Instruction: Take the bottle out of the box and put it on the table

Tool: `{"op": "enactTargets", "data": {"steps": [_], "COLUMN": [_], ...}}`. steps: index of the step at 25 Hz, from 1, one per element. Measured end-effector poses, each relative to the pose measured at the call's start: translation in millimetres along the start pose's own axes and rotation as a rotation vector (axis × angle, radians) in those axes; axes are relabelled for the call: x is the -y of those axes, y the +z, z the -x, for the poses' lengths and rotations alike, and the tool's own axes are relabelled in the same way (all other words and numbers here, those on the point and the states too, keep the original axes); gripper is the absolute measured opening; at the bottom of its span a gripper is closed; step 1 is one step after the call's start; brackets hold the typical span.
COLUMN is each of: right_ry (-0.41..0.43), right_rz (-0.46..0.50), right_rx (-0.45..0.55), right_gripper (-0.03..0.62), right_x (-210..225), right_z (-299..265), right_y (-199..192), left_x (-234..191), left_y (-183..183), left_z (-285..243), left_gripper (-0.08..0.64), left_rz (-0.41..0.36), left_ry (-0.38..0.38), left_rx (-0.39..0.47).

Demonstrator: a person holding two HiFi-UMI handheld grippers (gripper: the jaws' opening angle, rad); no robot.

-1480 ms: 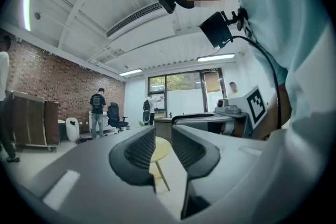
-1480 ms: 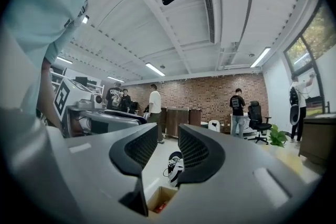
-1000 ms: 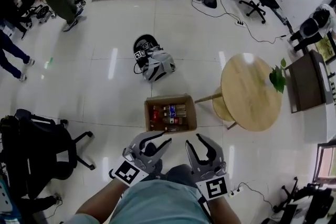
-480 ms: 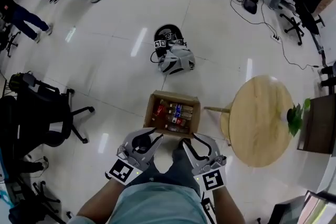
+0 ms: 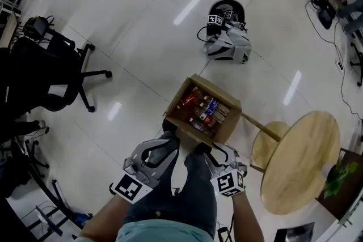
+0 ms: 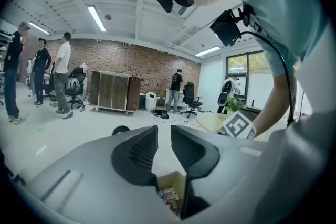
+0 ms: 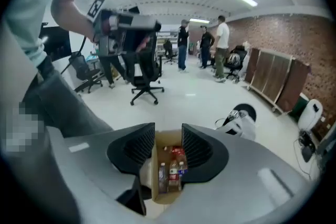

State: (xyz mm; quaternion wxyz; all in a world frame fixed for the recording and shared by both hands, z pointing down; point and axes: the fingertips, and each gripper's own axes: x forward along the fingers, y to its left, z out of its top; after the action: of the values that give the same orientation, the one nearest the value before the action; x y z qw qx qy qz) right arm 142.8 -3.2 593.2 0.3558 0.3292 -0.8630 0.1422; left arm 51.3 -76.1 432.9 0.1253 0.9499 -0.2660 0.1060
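An open cardboard box (image 5: 226,128) stands on the floor with several bottles (image 5: 205,111) lying in it. Both grippers hover at its near edge. My left gripper (image 5: 168,142) is by the box's near left corner, its jaws a narrow gap apart and empty; in the left gripper view (image 6: 164,131) the box (image 6: 177,185) shows below them. My right gripper (image 5: 213,150) is open at the near right side. Its jaws have just been opening, with nothing between them. Through their gap in the right gripper view (image 7: 168,131) I see the box (image 7: 155,170) and bottles (image 7: 169,171) lower down. The round wooden table (image 5: 303,158) stands to the right.
A low round stool (image 5: 268,144) sits between box and table. A grey bag with a black helmet (image 5: 227,42) lies on the floor beyond the box. Black office chairs (image 5: 48,73) stand at the left. Cables trail at the far right. People stand far off across the room (image 7: 222,47).
Both grippers have come down and forward to the box's near edge. The right jaws stand wider apart than before. The head view has swung, so the box and table sit further right.
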Motion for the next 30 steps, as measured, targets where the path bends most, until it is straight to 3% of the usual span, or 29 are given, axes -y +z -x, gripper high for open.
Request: {"op": "enactTargets", "data": {"steps": [6,8,11,14,17,19,24,27,30], "right_ry": [0.089,0.115,0.22,0.316,0.342,0.344,0.317,0.321,0.269], "right_rz": [-0.037,-0.061,-0.03,0.026,0.087,0.119,0.06,0.064,0.098], "right_rx": [-0.266,-0.359,-0.527,-0.678,-0.788,-0.838,-0.906,-0.93,-0.895], "right_gripper": [0.156,0.156,0.171,0.19,0.201,0.227,0.258,0.255,0.297], "right_x": [8,11,1,-16,-23,-29,-31,-32,-30], "right_z": [-187,-244,-309,-349,-376,-394,-419,-430,-447], "right_y": [-162,-215,-291,-358,-412,-438,-482,-490,-490], "left_x": [-57,-79,-101,-113,-126,-139,-157,-164,-172], "left_y": [-121,-159,-211,-257,-290,-307,-335,-342,-347], "left_z": [-23,-33,-48,-54,-55,-56,-59,-62,-64], "left_gripper": [0.086,0.086,0.086,0.086,0.086,0.085,0.084,0.084,0.084], "left_rz": [-0.073,-0.042,0.028,0.058,0.065,0.068,0.078,0.067,0.072], "left_ry": [-0.015,0.011,0.047,0.061,0.073,0.081,0.087,0.089,0.1], "left_rx": [-0.148,-0.148,-0.141,-0.17,-0.193,-0.201,-0.238,-0.243,-0.247]}}
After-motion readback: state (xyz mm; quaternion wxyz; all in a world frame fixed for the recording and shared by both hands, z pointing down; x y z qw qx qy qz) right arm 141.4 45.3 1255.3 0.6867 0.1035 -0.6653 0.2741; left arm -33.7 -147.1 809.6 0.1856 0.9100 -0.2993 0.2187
